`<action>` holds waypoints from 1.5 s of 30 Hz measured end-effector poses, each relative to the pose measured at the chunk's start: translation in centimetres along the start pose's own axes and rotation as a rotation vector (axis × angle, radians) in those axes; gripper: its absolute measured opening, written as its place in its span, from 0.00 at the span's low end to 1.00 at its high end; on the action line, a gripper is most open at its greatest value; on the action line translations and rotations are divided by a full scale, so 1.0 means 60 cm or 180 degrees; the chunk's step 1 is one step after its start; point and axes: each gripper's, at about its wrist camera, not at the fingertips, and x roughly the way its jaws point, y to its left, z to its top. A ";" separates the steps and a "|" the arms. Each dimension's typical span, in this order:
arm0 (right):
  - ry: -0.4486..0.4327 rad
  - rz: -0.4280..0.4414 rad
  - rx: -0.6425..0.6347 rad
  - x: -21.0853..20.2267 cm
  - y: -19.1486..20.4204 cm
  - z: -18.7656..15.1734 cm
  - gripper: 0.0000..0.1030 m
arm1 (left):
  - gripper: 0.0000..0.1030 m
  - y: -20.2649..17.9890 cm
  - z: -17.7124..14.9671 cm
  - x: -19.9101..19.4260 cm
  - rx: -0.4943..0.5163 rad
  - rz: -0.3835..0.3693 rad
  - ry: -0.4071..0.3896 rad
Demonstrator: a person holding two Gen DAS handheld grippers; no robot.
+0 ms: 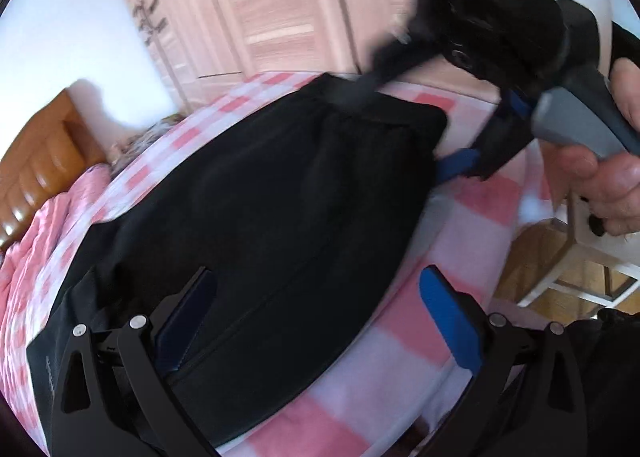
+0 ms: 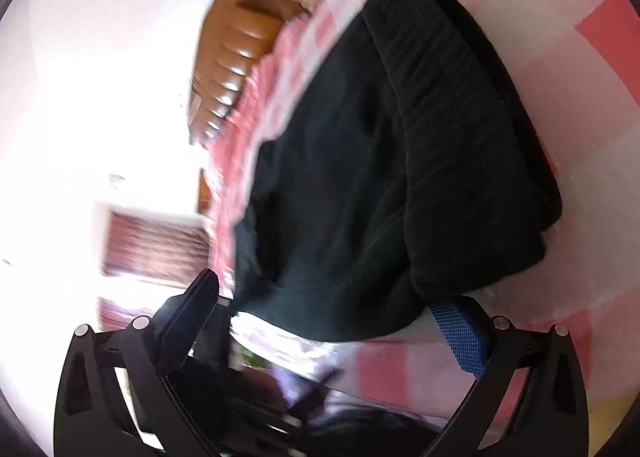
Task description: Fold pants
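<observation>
The pants (image 1: pixel 260 197) are laid out on the bed (image 1: pixel 400 357); both grippers' jaws are spread, and an edge must be gripped next.

Pants (image 1: pixel 260 193) cover bed middle; checked blanket (image 1: pixel 400 337) alongside free.

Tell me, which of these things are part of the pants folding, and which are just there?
In the job: black pants; checked bedspread under them; left tongs; right tongs.

Just there: wooden headboard; wardrobe doors; white stool.
</observation>
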 end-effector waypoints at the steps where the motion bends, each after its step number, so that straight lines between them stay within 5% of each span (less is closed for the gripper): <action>1: -0.0015 0.0013 -0.0006 0.000 0.003 0.001 0.96 | 0.98 -0.010 0.010 0.007 0.0062 -0.0023 -0.0001; 8: -0.0071 0.0254 -0.0071 -0.015 0.041 0.008 0.96 | 0.98 -0.040 0.061 0.068 0.0243 -0.0043 0.0156; 11: -0.0059 0.0247 -0.0173 -0.018 0.056 0.012 0.96 | 0.97 -0.030 0.071 0.091 0.0209 0.0129 0.0259; 13: -0.0065 0.0218 -0.0197 -0.018 0.059 0.008 0.96 | 0.69 -0.012 0.076 0.106 0.0078 0.0266 0.0329; 14: -0.0082 0.0249 -0.0177 -0.018 0.057 0.009 0.96 | 0.44 0.004 0.077 0.110 -0.0079 0.0211 0.0357; 15: -0.0093 0.0317 -0.0129 -0.023 0.050 0.005 0.96 | 0.35 0.015 0.078 0.108 -0.0206 0.0083 0.0340; 18: -0.0285 0.0161 -0.0095 -0.049 0.030 -0.008 0.96 | 0.31 0.021 0.084 0.095 -0.0244 0.0103 0.0218; 20: -0.0477 0.0036 0.0016 -0.065 0.011 -0.021 0.96 | 0.31 0.026 0.086 0.091 -0.0286 0.0059 0.0204; 27: -0.0516 0.0165 0.0122 -0.011 0.005 0.000 0.96 | 0.34 0.039 0.094 0.085 -0.0460 -0.0170 0.0194; 29: -0.0517 0.0191 0.0162 0.012 0.011 0.007 0.96 | 0.44 0.044 0.082 0.071 -0.0476 -0.0400 0.0237; 32: -0.0628 0.0104 0.0084 0.027 0.022 0.005 0.96 | 0.75 0.050 0.048 0.023 -0.0468 -0.0530 0.0245; 38: -0.0948 -0.0554 -0.0517 0.063 0.058 -0.026 0.96 | 0.84 0.157 -0.020 -0.078 -0.1052 -0.0301 0.0072; 39: -0.1090 -0.0721 -0.0673 0.073 0.065 -0.036 0.94 | 0.84 0.178 -0.021 -0.087 -0.1130 -0.0188 0.0026; 41: -0.1285 -0.0926 -0.0729 0.080 0.059 -0.042 0.64 | 0.85 0.215 -0.013 -0.096 -0.1288 -0.0009 -0.0045; 43: -0.1459 -0.1007 -0.0789 0.077 0.055 -0.048 0.43 | 0.92 0.244 0.005 -0.098 -0.1426 -0.0079 -0.0106; 45: -0.1567 -0.1170 -0.1080 0.075 0.077 -0.057 0.38 | 0.94 0.276 0.044 -0.087 -0.1527 -0.0268 -0.0137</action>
